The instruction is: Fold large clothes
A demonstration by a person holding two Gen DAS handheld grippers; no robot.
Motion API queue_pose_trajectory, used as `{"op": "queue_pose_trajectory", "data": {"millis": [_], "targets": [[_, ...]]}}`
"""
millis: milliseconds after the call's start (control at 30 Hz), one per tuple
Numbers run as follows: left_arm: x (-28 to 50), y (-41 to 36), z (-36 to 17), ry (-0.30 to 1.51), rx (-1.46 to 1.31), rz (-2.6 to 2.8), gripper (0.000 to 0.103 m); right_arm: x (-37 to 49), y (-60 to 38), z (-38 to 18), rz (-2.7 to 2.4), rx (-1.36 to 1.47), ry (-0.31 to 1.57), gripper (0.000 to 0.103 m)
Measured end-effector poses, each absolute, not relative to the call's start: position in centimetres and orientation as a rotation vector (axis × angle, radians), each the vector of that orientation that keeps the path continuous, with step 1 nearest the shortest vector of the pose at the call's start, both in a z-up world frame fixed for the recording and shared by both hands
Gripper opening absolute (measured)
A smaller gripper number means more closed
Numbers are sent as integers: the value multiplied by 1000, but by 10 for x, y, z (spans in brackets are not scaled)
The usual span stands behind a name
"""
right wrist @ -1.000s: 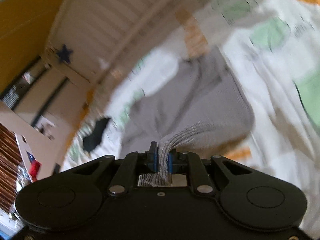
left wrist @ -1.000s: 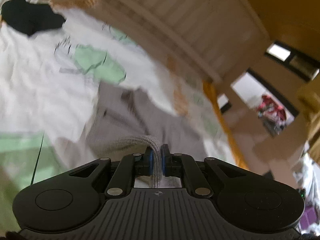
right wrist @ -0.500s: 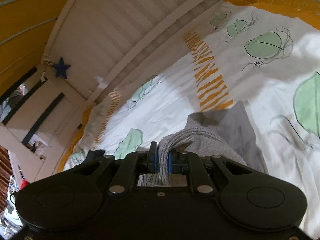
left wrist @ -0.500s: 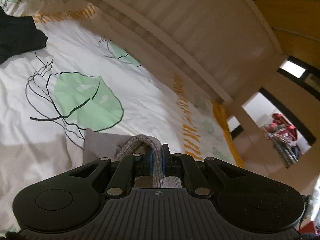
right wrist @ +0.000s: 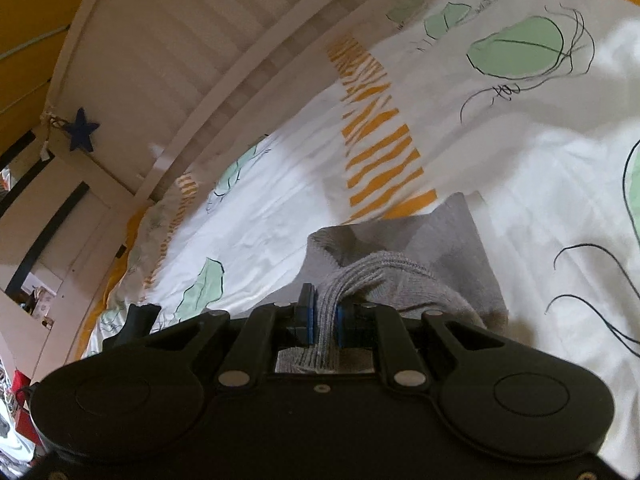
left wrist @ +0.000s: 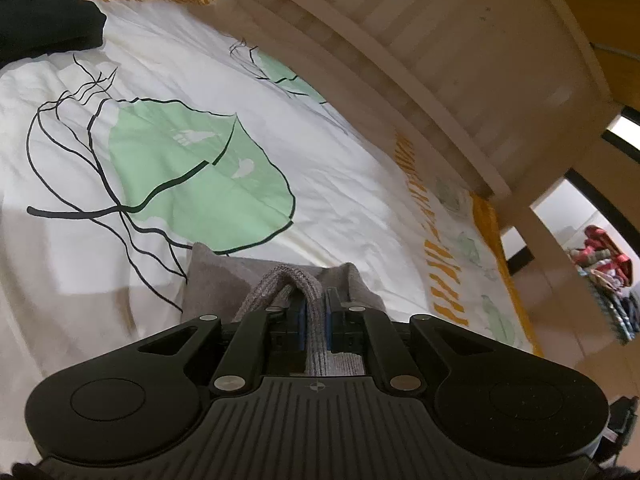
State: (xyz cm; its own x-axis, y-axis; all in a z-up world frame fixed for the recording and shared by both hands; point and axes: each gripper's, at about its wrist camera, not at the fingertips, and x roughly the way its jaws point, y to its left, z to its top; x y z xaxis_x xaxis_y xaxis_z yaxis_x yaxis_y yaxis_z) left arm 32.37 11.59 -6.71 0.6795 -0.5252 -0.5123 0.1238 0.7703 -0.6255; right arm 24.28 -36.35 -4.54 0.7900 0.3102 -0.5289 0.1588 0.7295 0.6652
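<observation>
Leaf-print bedspread point(left wrist: 192, 168) – grey garment point(right wrist: 440, 248) mostly hidden behind gripping fingers point(right wrist: 308, 318).

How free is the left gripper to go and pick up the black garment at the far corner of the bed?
Probably not, as things stand. The left gripper has its jaws shut on the ribbed edge of the grey sweater, so it is occupied. The bedspread between it and the black garment looks bare otherwise.
</observation>
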Motion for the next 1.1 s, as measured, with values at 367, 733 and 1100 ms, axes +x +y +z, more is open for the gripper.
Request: {"op": "queue_pose_trajectory", "data": {"millis": [367, 733, 1100], "targets": [[315, 103, -40, 614, -482, -386, 67, 243, -368, -43, 105, 735, 580, 77], [289, 23, -36, 623, -29, -679, 72, 244, -287, -17, 270, 262, 597, 77], [312, 22, -72, 707, 42, -610, 71, 250, -278, -56, 131, 21, 782, 73]]}}
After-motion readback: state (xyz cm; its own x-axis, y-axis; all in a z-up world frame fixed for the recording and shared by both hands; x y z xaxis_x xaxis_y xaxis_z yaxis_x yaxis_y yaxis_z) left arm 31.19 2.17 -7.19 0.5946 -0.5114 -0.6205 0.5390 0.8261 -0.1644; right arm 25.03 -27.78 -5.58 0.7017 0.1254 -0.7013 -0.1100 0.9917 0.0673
